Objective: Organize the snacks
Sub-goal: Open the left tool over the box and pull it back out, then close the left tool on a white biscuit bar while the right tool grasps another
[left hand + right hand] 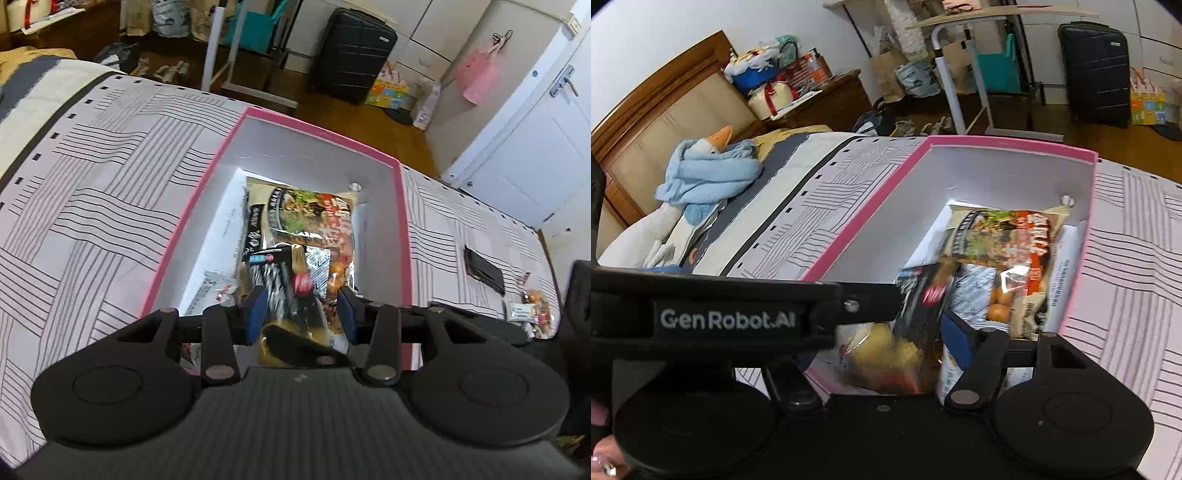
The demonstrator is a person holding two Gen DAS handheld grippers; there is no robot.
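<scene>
Your left gripper point(301, 310) is clamped on a dark striped snack packet point(284, 291) held over the near end of the pink box point(402, 229), above the large noodle pack point(314, 218) already lying inside: the placing step is in hand. Next, I judge, lower and release. Whether your right gripper point(908, 325) is parted or closed cannot be told, its left finger being hidden.

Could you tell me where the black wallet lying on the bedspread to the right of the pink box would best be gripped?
Take the black wallet across its narrow width near the middle, coming straight down. It lies flat on the striped bedspread, clear of the pink box, so probably only its long edges give a claw purchase.
</scene>
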